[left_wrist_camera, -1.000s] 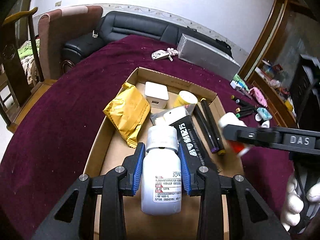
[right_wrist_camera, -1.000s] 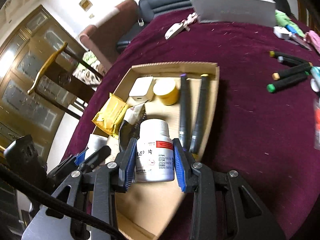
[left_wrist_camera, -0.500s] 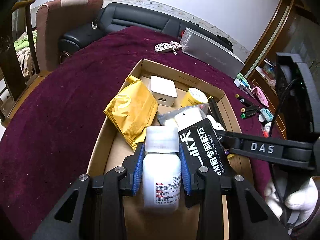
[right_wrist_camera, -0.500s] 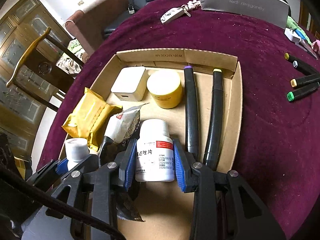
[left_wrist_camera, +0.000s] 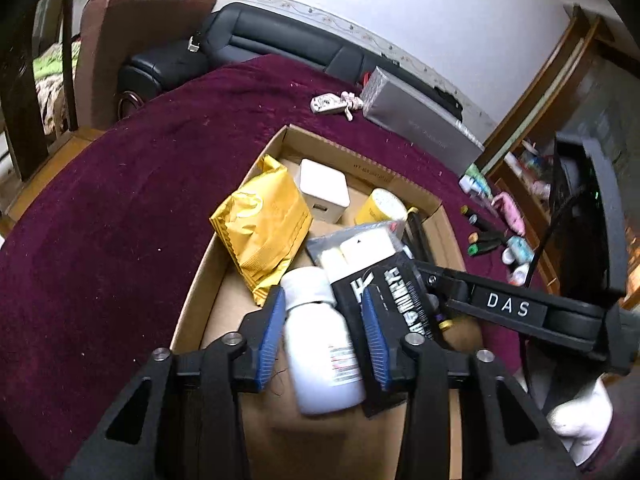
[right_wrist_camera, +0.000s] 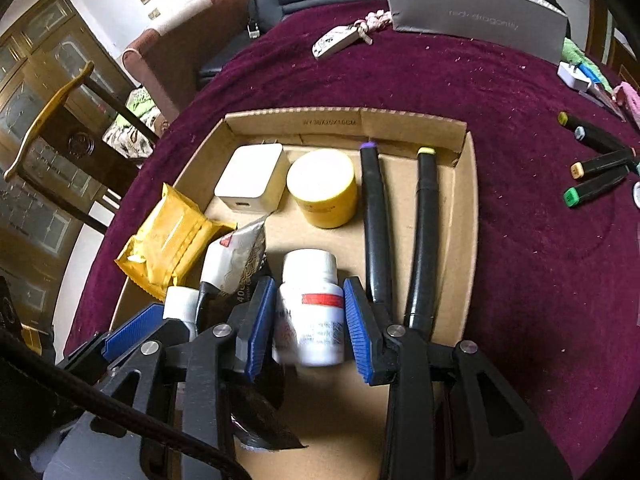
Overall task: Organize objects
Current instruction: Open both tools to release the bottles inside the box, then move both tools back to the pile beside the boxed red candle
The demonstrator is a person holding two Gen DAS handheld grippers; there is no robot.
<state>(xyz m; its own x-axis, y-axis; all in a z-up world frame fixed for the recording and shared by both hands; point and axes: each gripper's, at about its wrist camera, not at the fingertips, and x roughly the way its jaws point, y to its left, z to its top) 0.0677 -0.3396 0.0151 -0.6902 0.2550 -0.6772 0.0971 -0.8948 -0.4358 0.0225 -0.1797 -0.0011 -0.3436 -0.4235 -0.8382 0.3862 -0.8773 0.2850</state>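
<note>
A shallow cardboard tray [right_wrist_camera: 466, 216] lies on the maroon tablecloth. My left gripper [left_wrist_camera: 323, 322] stands open around a white pill bottle [left_wrist_camera: 322, 344] that leans right, loose between the pads, at the tray's near left. My right gripper [right_wrist_camera: 308, 320] is open around a second white bottle with a red label [right_wrist_camera: 310, 312], with gaps at both pads. In the left wrist view the right gripper [left_wrist_camera: 504, 306] crosses from the right. A black sachet [left_wrist_camera: 394, 292] lies between the bottles.
The tray also holds a yellow packet [right_wrist_camera: 168, 246], a white charger [right_wrist_camera: 252, 178], a yellow jar [right_wrist_camera: 324, 188] and two black markers [right_wrist_camera: 376, 220]. Loose markers [right_wrist_camera: 596, 176], a key fob [right_wrist_camera: 336, 40] and a grey box [right_wrist_camera: 476, 12] lie on the cloth.
Both grippers have lowered their bottles into the tray and opened. The left bottle now leans loose between the pads; the right bottle stands free with gaps on both sides.
</note>
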